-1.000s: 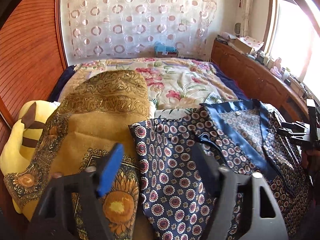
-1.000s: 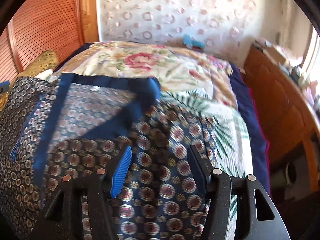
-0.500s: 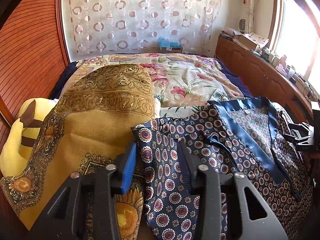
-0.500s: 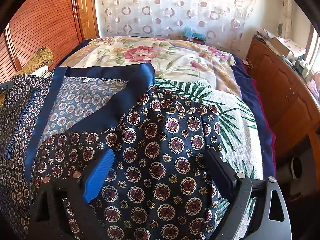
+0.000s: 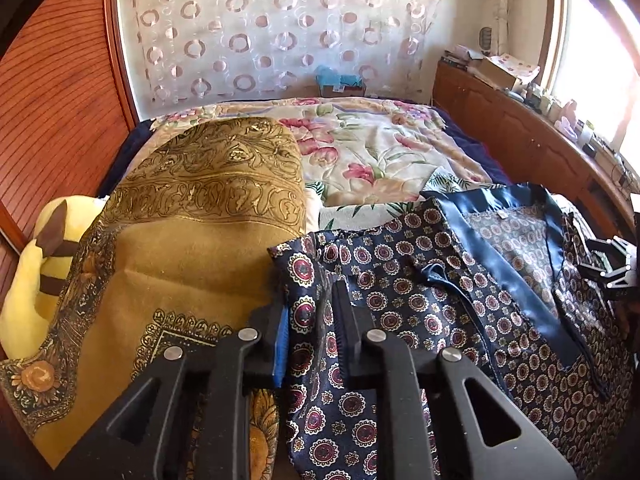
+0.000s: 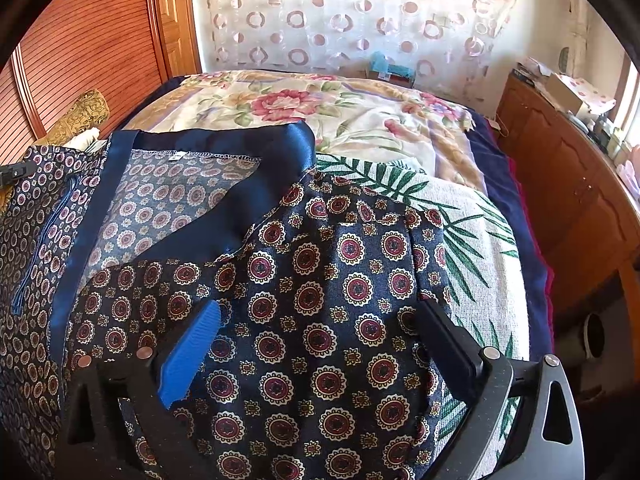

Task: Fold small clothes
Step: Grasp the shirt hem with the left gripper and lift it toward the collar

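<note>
L wrist view: left gripper point(image 5: 310, 320) fingers, just closing, are clamped on the navy garment point(image 5: 400, 292) edge, beside the gold cloth point(image 5: 180, 248). R wrist view: right gripper point(image 6: 316, 344) fingers, just opened, are spread over the garment on the bed point(image 6: 360, 120); nothing held. Grasp step judged underway; right-side pinch needed next.

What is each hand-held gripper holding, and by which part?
The left hand-held gripper pinches the patterned navy garment at its left edge fold. The right hand-held gripper stands open above it, holding nothing.
</note>
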`<action>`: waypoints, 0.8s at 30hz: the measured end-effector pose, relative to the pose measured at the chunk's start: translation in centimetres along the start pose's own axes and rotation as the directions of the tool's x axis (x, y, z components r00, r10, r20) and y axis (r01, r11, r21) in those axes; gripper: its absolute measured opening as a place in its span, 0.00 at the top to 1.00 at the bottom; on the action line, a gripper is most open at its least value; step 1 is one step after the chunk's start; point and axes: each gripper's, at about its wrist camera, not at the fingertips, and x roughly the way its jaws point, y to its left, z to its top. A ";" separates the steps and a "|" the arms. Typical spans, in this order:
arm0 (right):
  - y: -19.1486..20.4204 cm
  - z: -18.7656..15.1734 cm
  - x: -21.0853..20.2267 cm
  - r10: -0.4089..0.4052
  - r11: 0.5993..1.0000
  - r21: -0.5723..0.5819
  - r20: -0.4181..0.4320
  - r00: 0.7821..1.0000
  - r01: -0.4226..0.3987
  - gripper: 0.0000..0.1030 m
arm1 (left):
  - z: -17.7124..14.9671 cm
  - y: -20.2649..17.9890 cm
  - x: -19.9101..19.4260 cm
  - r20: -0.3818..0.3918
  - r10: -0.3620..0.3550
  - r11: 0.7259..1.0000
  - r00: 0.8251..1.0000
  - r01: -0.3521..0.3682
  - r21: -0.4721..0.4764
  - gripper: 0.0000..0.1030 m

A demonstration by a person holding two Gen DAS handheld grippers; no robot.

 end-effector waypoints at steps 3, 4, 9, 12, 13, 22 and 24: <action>0.0 0.0 0.0 0.000 1.000 0.000 0.000 1.000 0.000 0.05 | -0.1 -0.6 -0.2 0.010 0.000 1.000 1.000 0.000 0.031 0.96; 0.0 0.0 0.0 0.000 1.000 0.000 0.000 1.000 0.000 0.05 | -0.1 -0.8 -0.4 0.016 0.001 1.000 1.000 -0.001 0.031 0.96; 0.0 0.0 0.0 0.000 1.000 0.000 0.001 1.000 0.000 0.05 | 0.6 -1.8 -3.6 0.108 -0.040 0.999 0.993 0.037 0.029 0.97; 0.0 0.0 0.0 0.000 1.000 0.000 0.001 1.000 0.000 0.05 | 0.8 -2.6 -5.9 0.158 -0.072 0.997 0.985 0.068 0.030 0.97; 0.0 0.0 0.0 -0.001 1.000 0.000 0.001 1.000 0.001 0.05 | 0.9 -2.8 -6.3 0.165 -0.078 0.997 0.983 0.073 0.034 0.97; -0.6 0.0 -0.7 -0.012 1.000 0.006 -0.006 1.000 0.012 0.09 | 0.1 -4.3 -6.7 0.171 -0.128 0.991 0.977 0.121 0.056 0.97; -1.1 0.0 -1.7 -0.008 1.000 0.005 0.007 1.000 0.008 0.12 | -0.1 -4.6 -6.7 0.168 -0.136 0.990 0.976 0.128 0.056 0.97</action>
